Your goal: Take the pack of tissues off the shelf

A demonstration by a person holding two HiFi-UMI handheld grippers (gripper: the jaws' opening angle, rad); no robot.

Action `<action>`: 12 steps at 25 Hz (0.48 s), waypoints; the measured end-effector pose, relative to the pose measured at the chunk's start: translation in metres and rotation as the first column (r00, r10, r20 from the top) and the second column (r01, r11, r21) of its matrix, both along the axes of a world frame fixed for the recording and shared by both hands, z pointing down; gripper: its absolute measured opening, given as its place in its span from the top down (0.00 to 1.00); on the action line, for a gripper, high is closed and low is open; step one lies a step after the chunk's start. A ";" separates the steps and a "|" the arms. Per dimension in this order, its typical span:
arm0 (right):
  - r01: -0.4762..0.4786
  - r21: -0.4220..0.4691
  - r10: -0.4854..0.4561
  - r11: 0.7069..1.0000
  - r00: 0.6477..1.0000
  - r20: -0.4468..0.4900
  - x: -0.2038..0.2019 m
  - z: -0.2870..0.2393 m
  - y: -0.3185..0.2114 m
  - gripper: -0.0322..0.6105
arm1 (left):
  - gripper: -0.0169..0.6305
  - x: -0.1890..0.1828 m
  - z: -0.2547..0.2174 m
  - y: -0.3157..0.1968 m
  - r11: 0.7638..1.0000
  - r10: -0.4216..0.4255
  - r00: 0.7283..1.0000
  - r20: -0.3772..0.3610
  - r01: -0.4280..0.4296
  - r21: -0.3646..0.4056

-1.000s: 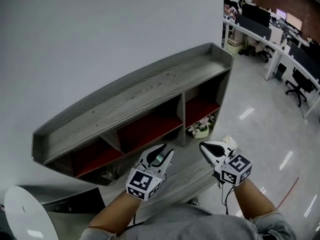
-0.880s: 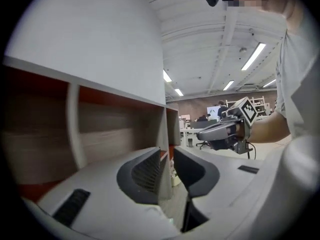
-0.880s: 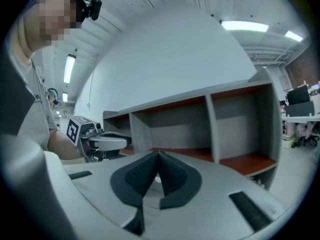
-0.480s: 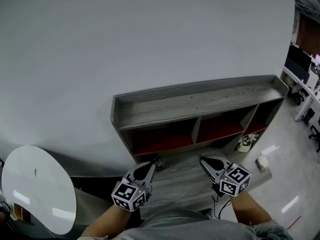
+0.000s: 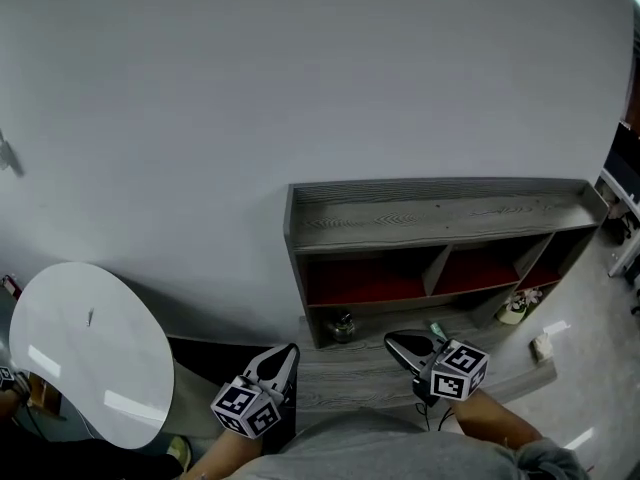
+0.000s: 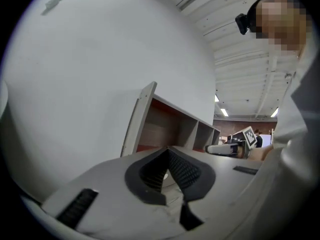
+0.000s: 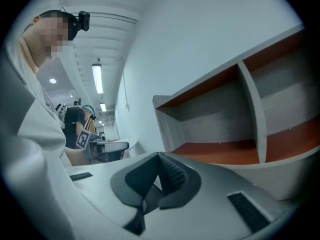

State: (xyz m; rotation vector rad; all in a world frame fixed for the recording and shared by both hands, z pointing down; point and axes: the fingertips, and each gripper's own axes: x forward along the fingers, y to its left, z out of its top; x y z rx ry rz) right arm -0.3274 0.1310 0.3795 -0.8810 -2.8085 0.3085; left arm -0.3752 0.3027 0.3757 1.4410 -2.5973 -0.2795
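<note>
The grey shelf (image 5: pixel 440 211) with red compartments stands against the white wall. A small pale pack, apparently the tissues (image 5: pixel 543 346), lies at the right end of the low ledge in front of it. Both grippers hover near my body, short of the ledge and far from the pack. My left gripper (image 5: pixel 288 352) is shut and empty, with its jaws meeting at the tip (image 6: pixel 167 149). My right gripper (image 5: pixel 392 341) is shut too, with nothing between its pads (image 7: pixel 159 155). It points at the shelf's left compartment (image 7: pixel 220 119).
A flower pot (image 5: pixel 517 306) stands on the ledge left of the pack. A small dark round object (image 5: pixel 343 326) sits below the left compartment. A white round table (image 5: pixel 85 353) is at the lower left. Office desks show at the far right edge.
The head view has swung left, so the shelf now sits to the right and the white table shows fully. The left gripper's jaws have closed. Both grippers have drawn back toward my body.
</note>
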 end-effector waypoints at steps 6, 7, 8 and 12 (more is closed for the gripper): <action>0.031 0.050 -0.032 0.998 0.999 0.012 -0.007 -0.005 -0.008 0.94 | 0.96 -0.004 -0.001 -0.006 0.999 -0.026 1.000 -0.004 0.026 0.022; 0.030 0.055 -0.031 0.998 0.999 0.010 -0.007 -0.005 -0.011 0.94 | 0.96 -0.005 -0.003 -0.011 0.999 -0.019 1.000 -0.003 0.019 0.028; 0.028 0.058 -0.029 0.998 1.000 0.008 -0.008 -0.005 -0.014 0.93 | 0.96 -0.005 -0.005 -0.017 0.999 -0.010 1.000 0.001 0.010 0.031; 0.025 0.069 -0.025 0.997 1.000 0.011 -0.008 -0.006 -0.018 0.94 | 0.96 -0.005 -0.010 -0.027 1.000 0.017 1.000 0.016 -0.017 0.025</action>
